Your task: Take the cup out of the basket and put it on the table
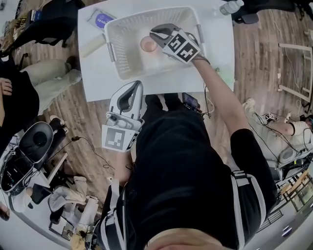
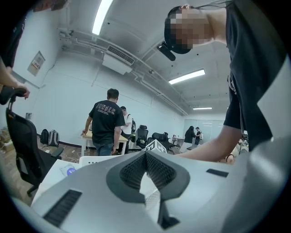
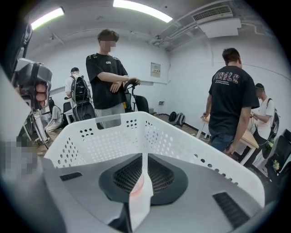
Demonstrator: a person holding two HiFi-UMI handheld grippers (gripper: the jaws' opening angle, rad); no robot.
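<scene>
A white perforated basket (image 1: 117, 34) stands on the white table (image 1: 215, 44). Inside it sits a pink cup (image 1: 148, 44), upright as far as I can tell. My right gripper (image 1: 152, 32) is down inside the basket with its tips right beside the cup's far rim, shut with nothing between its jaws. In the right gripper view the jaws (image 3: 144, 157) meet in a thin line, a bit of the pink cup (image 3: 137, 187) shows below them, and the basket wall (image 3: 113, 136) lies ahead. My left gripper (image 1: 136, 85) hangs at the table's near edge, shut and empty (image 2: 145, 154).
A blue-labelled packet (image 1: 103, 20) and a cream bar (image 1: 93, 46) lie left of the basket. A bottle (image 1: 230, 7) stands at the far right corner, and a small device (image 1: 190, 101) is at the near edge. People stand around the room (image 3: 107, 73).
</scene>
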